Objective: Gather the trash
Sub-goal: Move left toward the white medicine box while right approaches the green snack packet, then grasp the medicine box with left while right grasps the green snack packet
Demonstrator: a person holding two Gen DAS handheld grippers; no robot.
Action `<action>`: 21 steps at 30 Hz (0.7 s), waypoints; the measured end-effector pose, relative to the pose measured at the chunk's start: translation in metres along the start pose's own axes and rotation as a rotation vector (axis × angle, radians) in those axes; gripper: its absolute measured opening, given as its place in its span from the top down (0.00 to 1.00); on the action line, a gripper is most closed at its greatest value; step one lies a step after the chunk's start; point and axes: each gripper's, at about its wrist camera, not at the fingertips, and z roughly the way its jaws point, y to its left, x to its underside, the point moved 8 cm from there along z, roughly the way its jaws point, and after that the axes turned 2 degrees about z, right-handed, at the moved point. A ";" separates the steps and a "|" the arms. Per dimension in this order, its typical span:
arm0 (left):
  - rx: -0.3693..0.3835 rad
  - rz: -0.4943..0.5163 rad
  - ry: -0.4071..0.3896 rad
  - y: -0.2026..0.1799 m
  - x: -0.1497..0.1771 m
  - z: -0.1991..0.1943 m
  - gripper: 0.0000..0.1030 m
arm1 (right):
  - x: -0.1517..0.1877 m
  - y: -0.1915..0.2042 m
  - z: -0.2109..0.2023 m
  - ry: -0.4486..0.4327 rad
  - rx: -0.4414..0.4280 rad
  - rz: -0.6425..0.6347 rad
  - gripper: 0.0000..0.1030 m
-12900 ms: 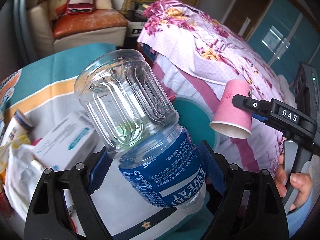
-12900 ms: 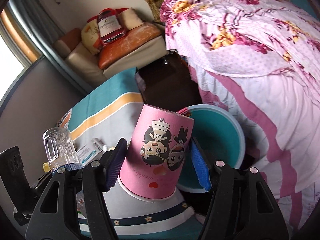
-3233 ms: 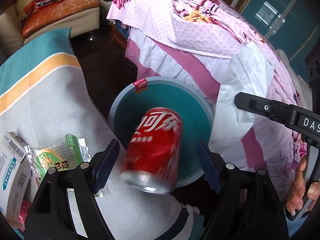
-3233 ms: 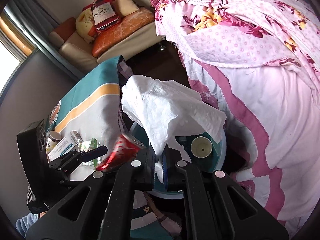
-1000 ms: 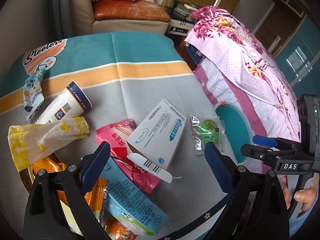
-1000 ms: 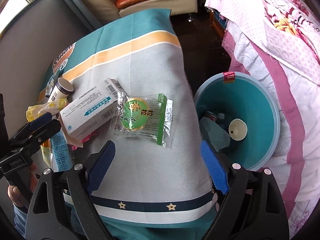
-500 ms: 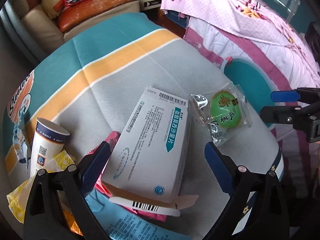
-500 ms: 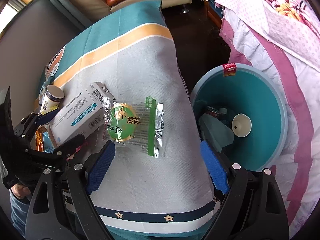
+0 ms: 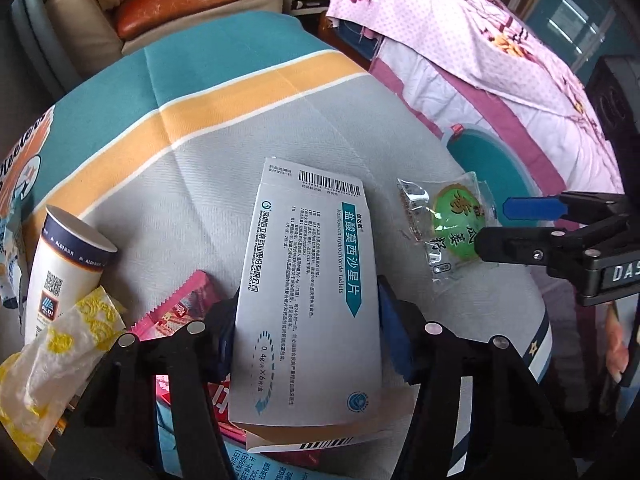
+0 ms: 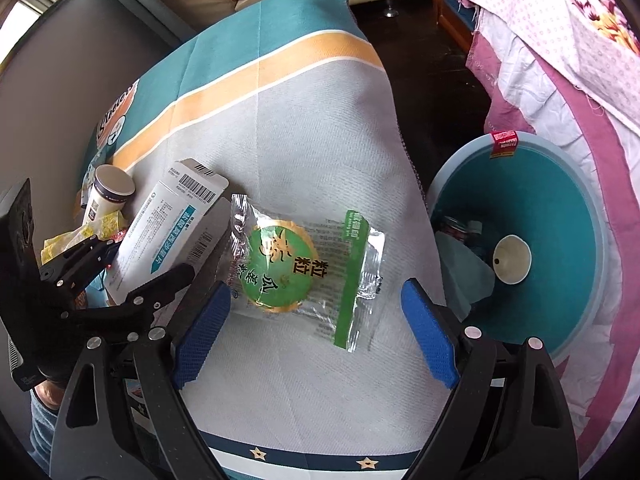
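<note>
A: Two items in play. White medicine box [image 9: 308,304], blue arrow label, lies flat on worktop [image 9: 192,200], end flaps open. Left gripper [image 9: 308,332] fingers closed against its long sides, blue pads touching cardboard both sides. Box sits partly over pink wrapper [image 9: 180,308].

B: 2nd item?

A: Clear snack packet [image 10: 296,264] w/ green round label + green strip, flat on grey part of cloth, just beside box on basin side. Right gripper [image 10: 316,320] over it, fingers spread wide, one blue pad each side of packet, neither touching.

B: Bin?

A: Teal basin [image 10: 568,208] on floor off worktop edge, between worktop and bed [image 10: 560,52]. Red sticker on rim. Inside: cup mouth-up, white tissue, bits of can and bottle partly hidden.

B: Rest of worktop?

A: Left of box: paper cup [image 9: 64,268] lying on side, ALDI print; yellow-patterned napkin [image 9: 60,356] touching it. Blue printed pack under box's near end, mostly hidden. Cloth is teal/orange/grey striped. Sofa [image 9: 168,4] at far end.
</note>
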 end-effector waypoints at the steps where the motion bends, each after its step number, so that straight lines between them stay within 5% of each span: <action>1: 0.012 -0.013 -0.006 0.003 0.000 -0.002 0.42 | -0.001 0.001 0.002 0.000 0.001 -0.001 0.19; 9: 0.045 -0.056 -0.013 0.012 0.006 -0.004 0.42 | -0.002 0.008 0.018 -0.007 0.026 0.001 0.21; 11: 0.049 -0.063 -0.016 0.012 0.006 -0.005 0.42 | -0.001 0.011 0.017 -0.023 0.038 -0.017 0.37; 21: 0.058 -0.097 -0.050 0.011 0.006 -0.019 0.42 | 0.003 0.021 -0.003 -0.069 0.008 -0.061 0.64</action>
